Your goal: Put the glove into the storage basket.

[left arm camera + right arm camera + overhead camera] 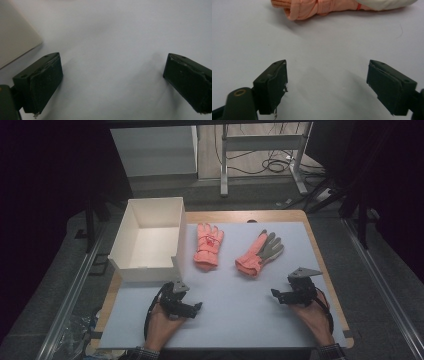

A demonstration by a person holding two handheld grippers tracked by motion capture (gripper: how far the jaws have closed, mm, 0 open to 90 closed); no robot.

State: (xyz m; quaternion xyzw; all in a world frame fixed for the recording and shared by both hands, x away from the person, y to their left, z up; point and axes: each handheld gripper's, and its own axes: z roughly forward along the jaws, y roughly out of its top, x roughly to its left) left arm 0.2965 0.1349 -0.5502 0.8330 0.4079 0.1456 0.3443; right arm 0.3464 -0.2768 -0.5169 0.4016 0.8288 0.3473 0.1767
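High view: right gripper [278, 295] wide open, empty; right glove [259, 253] at its 11 o'clock, long axis 7-to-1, cuff nearest. Left gripper [196, 307] open, empty, farther.
Right gripper view: that glove's cuff [298, 8] at 12, apart from the jaws.

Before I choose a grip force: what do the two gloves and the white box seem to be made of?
Left glove: salmon knit fabric, matte, with a ribbed cuff. Right glove: the same knit, with a smoother grey palm that may be a rubbery coating, seen pale in the right gripper view. White box: thin, stiff, matte walls, probably cardboard or foam board.
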